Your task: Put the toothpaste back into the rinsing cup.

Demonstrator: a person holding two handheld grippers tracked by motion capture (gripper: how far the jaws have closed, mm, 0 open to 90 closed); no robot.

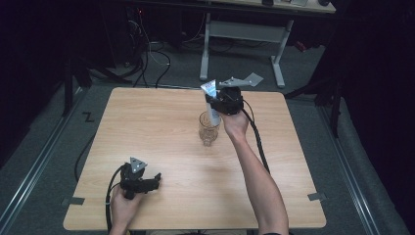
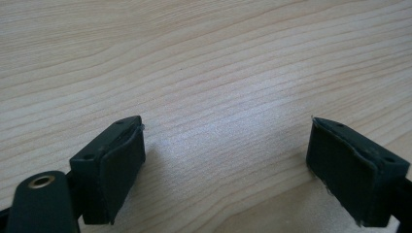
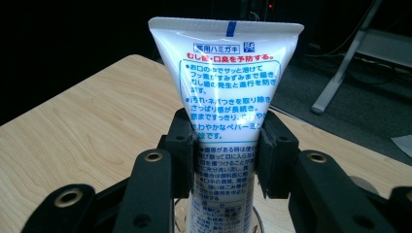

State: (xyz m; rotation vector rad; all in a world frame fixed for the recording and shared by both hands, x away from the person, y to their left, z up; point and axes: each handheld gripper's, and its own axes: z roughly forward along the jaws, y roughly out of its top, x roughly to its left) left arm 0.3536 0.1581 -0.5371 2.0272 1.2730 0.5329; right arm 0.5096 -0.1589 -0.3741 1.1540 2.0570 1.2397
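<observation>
A white toothpaste tube (image 1: pixel 210 100) with blue and red print stands upright, its lower end inside a clear glass (image 1: pixel 209 129) near the table's middle back. My right gripper (image 1: pixel 218 102) is shut on the tube at mid-height. In the right gripper view both pads press the sides of the tube (image 3: pixel 225 107), whose crimped end points up, and the glass rim (image 3: pixel 257 221) shows below. My left gripper (image 1: pixel 155 180) rests low near the table's front left, held by a hand. In the left gripper view its fingers (image 2: pixel 114 167) stand wide apart over bare wood, nothing between them.
The wooden table (image 1: pixel 147 127) has rounded corners and grey tape tabs at its front edges. Beyond its far edge stand a white desk frame (image 1: pixel 244 34) and loose cables on a dark floor. A black cable trails from each gripper.
</observation>
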